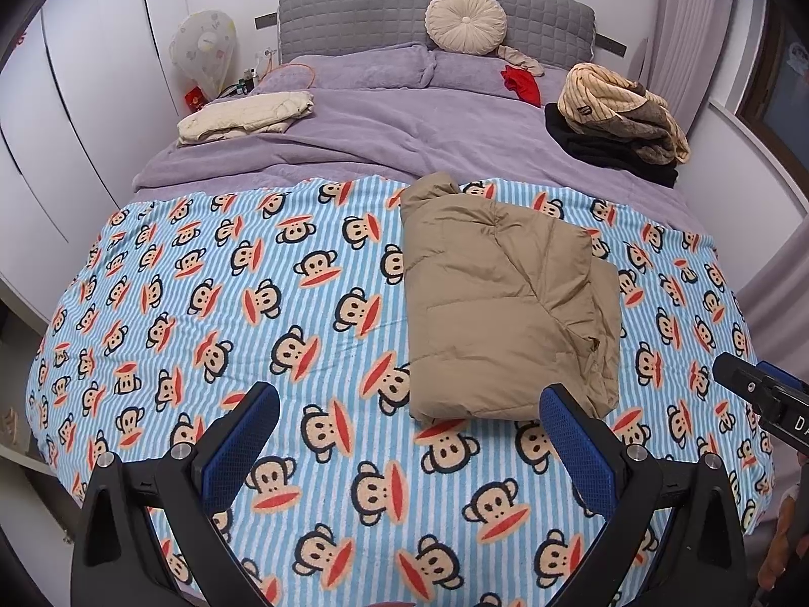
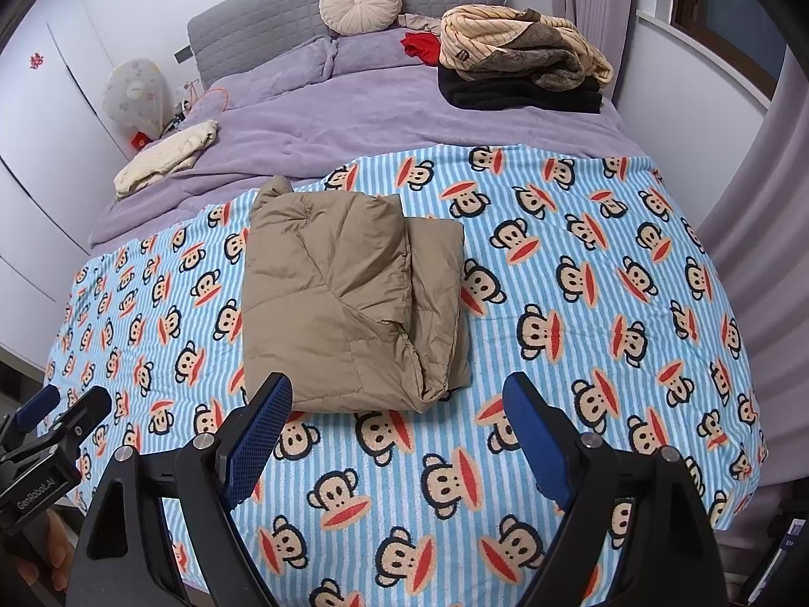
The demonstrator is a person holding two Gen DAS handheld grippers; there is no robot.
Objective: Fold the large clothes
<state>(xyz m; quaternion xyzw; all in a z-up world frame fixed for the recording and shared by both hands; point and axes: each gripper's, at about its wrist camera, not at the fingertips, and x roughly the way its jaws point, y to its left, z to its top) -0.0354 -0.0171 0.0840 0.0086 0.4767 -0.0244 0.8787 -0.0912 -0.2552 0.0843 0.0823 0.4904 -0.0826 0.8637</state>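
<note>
A tan padded jacket (image 1: 510, 298) lies folded into a thick rectangle on the blue striped monkey-print blanket (image 1: 283, 334); in the right wrist view the jacket (image 2: 349, 293) sits left of centre. My left gripper (image 1: 409, 399) hovers open above the blanket, its right finger just before the jacket's near edge. My right gripper (image 2: 397, 394) also stands open, nothing between its blue pads, with the jacket's near edge just beyond the fingertips. Each gripper shows at the edge of the other's view.
A heap of unfolded clothes (image 1: 622, 116) sits at the bed's far right, a folded cream garment (image 1: 248, 114) at the far left, a red item (image 1: 521, 83) near the pillows. A wardrobe (image 1: 60, 116) stands left, a curtain (image 2: 758, 192) right.
</note>
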